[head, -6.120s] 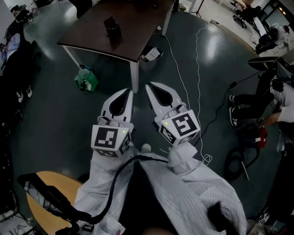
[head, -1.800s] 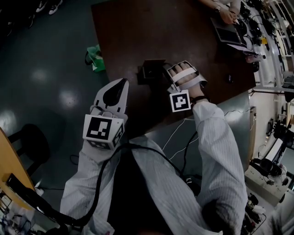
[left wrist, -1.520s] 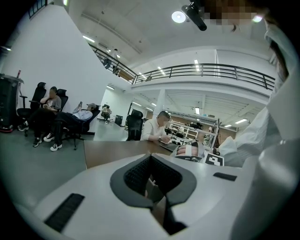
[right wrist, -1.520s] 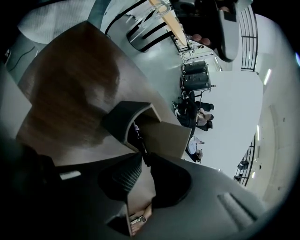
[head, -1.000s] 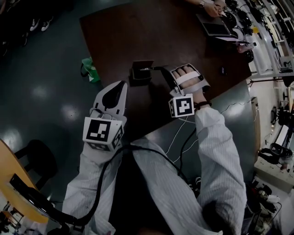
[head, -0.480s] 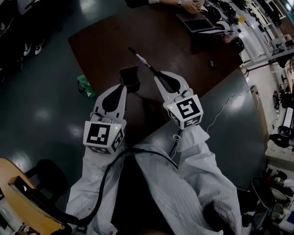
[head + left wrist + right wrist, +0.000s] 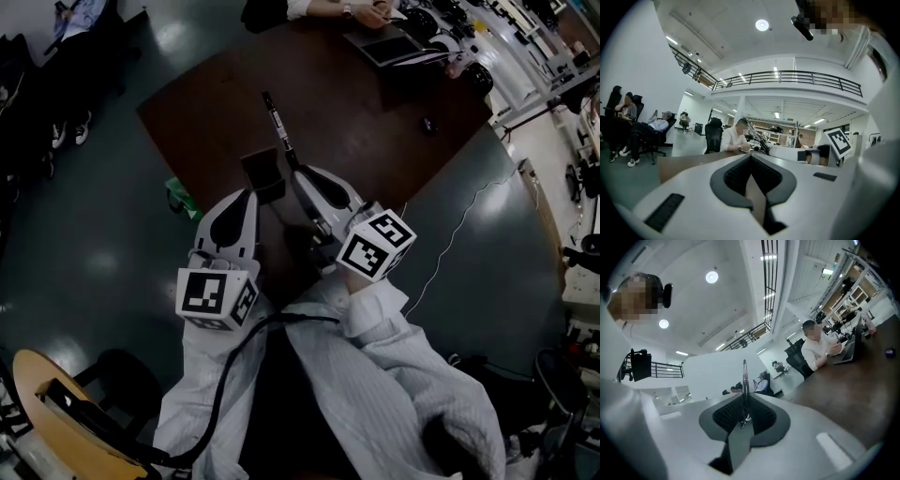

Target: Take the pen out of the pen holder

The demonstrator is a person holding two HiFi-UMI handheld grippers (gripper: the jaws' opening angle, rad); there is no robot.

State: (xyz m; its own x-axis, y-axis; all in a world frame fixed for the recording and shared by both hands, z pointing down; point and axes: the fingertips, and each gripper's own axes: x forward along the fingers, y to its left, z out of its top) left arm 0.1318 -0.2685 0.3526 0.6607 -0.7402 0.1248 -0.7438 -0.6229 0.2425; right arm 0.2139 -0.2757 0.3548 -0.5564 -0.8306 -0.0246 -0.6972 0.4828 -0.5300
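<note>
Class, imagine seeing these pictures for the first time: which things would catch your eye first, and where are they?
The pen stands out most: it is clamped in the right gripper and juts forward, out of the black pen holder on the brown table. Next comes the left gripper, shut and empty, which shows just below the holder in the head view.

Open table [image 7: 375, 131] beyond pen holder [image 7: 262, 173], laptop [image 7: 384, 45] at far edge

You have two grippers in view, the left gripper [image 7: 247, 194] and the right gripper [image 7: 298, 174]; one pen [image 7: 275, 120]; one pen holder [image 7: 262, 174]; one brown table [image 7: 356, 108]; one laptop [image 7: 384, 45] on it; one green bag [image 7: 181, 199] on the floor
</note>
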